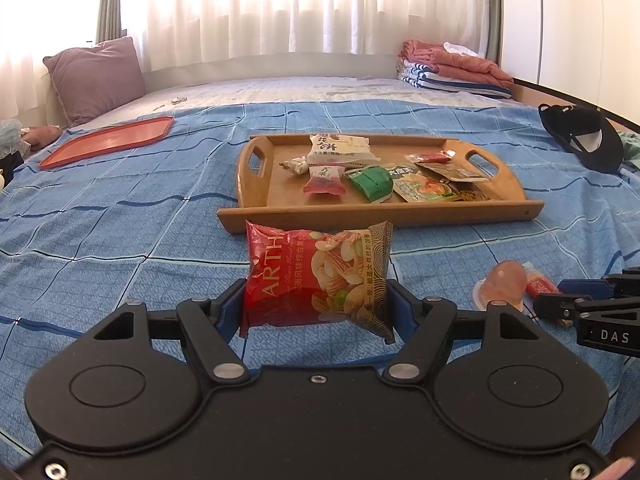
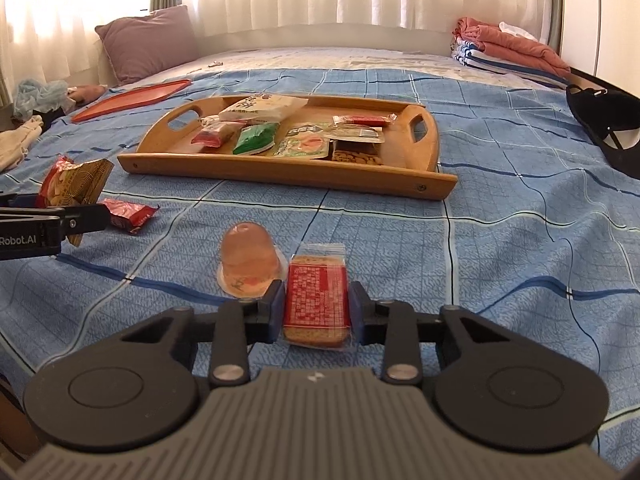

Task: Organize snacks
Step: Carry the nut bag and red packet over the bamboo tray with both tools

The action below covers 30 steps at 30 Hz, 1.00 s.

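My left gripper (image 1: 316, 296) is shut on a red nut snack bag (image 1: 320, 264), held upright just above the blue bedspread in front of the wooden tray (image 1: 360, 214). The tray holds several snack packets. In the right wrist view my right gripper (image 2: 316, 300) is shut on a clear biscuit packet with a red label (image 2: 316, 292), its pads pressing both sides. A pink jelly cup (image 2: 248, 260) lies on its side, touching the left finger. A small red packet (image 2: 130, 214) lies on the bedspread near the left gripper (image 2: 60, 220).
A flat red tray (image 1: 108, 140) lies at the far left of the bed, with a purple pillow (image 1: 96, 76) behind it. Folded laundry (image 1: 452, 66) sits at the far right corner. A black cap (image 1: 580, 140) lies at the right edge.
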Motion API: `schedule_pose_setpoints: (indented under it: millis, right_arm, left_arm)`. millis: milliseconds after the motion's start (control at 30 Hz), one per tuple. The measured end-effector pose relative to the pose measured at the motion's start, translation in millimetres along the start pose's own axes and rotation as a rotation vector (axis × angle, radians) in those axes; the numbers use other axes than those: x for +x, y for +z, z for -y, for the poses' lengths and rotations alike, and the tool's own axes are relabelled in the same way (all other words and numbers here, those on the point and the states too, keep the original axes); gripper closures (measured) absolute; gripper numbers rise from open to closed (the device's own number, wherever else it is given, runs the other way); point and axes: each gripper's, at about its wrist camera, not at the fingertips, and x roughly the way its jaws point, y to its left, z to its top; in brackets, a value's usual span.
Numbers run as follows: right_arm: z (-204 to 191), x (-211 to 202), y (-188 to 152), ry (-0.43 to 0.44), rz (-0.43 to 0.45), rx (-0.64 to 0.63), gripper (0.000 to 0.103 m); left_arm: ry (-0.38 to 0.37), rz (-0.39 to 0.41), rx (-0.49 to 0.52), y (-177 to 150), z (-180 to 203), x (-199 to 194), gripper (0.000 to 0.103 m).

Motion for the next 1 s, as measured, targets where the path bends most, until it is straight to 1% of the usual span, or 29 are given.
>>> schedule_pose_setpoints:
  millis: [267,467,767,1000]
  right_arm:
    - [3,-12,11,-0.020,0.026,-0.002,0.064]
    - [11,-24,32,-0.028,0.073,0.001,0.064]
    - [33,-36,85,-0.033,0.138,0.048,0.064]
    - [47,-36,135,-0.017,0.165,0.070,0.064]
  left_arm:
    - [0.000,0.000,-0.020,13,-6,-2,0.034]
    - [0.005,0.005,-0.025,34,-10,-1,0.034]
    - [-0.011,0.015,-0.031,87,-18,2,0.034]
    - [-0.056,0.017,-0.052,138,-23,13,0.034]
